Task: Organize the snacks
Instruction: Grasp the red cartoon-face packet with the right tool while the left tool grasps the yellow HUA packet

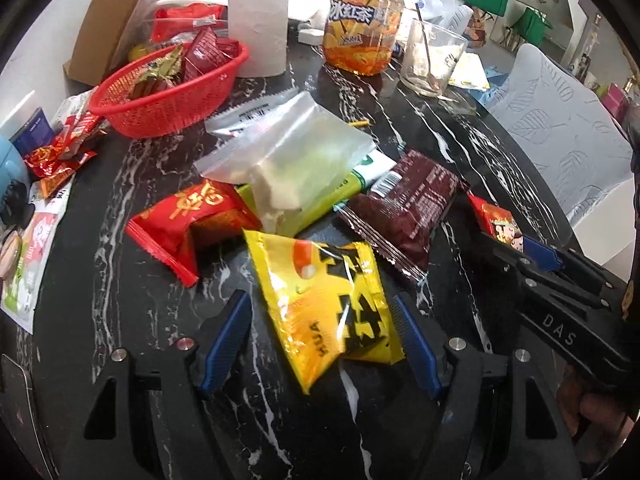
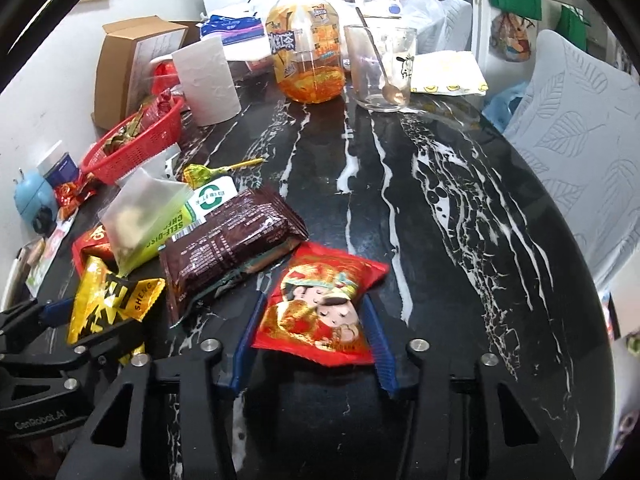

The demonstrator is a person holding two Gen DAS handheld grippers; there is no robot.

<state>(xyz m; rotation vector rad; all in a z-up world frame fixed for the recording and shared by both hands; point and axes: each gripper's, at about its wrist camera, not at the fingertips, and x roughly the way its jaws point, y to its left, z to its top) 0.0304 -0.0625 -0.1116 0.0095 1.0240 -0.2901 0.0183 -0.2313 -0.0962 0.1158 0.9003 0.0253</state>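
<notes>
A yellow and black snack packet (image 1: 320, 312) lies on the black marble table (image 1: 120, 280) between the fingers of my left gripper (image 1: 320, 298). The right pad is at its edge and the left pad stands clear, so the jaws are open. My right gripper (image 2: 315, 298) is shut on a red packet with cartoon figures (image 2: 320, 312), a blue pad against each side. Beside them lie a brown packet (image 2: 232, 232), a red packet with gold characters (image 1: 192, 216) and a clear zip bag (image 1: 288, 152). The red basket (image 1: 120, 108) at the back left holds several wrapped snacks.
A tea bottle (image 1: 360, 24), a glass with a spoon (image 1: 432, 60), a paper roll (image 1: 260, 28) and a cardboard box (image 1: 120, 12) stand at the back. Small red wrappers (image 1: 60, 156) lie at the left edge. A pale chair back (image 1: 560, 140) is on the right.
</notes>
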